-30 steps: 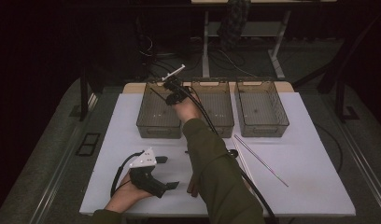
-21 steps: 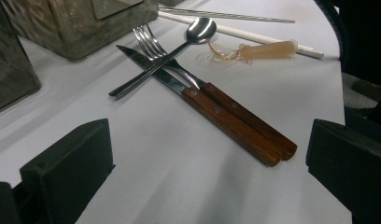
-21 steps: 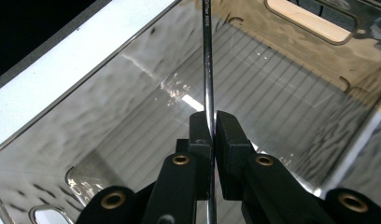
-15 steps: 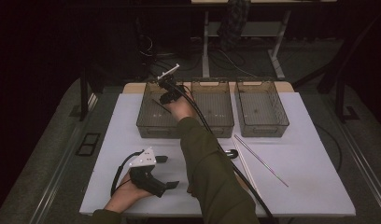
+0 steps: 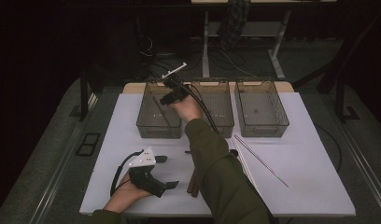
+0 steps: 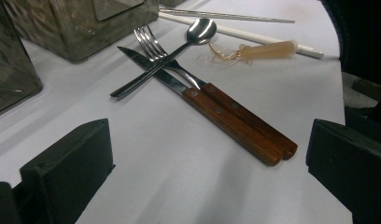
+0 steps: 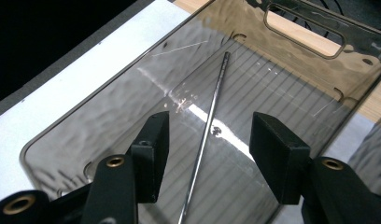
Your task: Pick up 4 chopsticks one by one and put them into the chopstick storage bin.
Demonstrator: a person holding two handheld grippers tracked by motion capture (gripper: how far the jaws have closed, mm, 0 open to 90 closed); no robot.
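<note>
The right gripper (image 5: 172, 95) hangs over the leftmost of three smoky, see-through plastic bins (image 5: 158, 114) at the far side of the white bench (image 5: 310, 177). Its black, blocky jaws have just been opening and now stand apart, pressing on nothing. Between and below them a thin, dark metal rod (image 7: 205, 135) lies flat on the ribbed floor of that bin, running lengthwise toward the far end wall with its slotted handle. The bin's walls are glossy and rippled, with rounded corners.

Near the left front of the bench, the left gripper (image 5: 153, 179) rests on the surface in the person's left hand (image 5: 125, 196), a grey three-cornered plate on top and a black cable looping behind it. Its square jaws are spread wide with bare bench between them.

Just beyond those jaws lie a knife (image 6: 202, 100) and a fork (image 6: 207, 91) side by side, both with steel fronts and riveted brown wooden handles. A polished spoon (image 6: 167, 53) with a slim dark handle lies across them. To the right of these a clear, amber-tinted plastic piece (image 6: 258, 49) lies beside a white straw-like stick (image 6: 235, 32) and a thin metal rod (image 5: 261, 160).

The middle bin (image 5: 221, 109) and the right bin (image 5: 261, 107) stand in line with the first.
</note>
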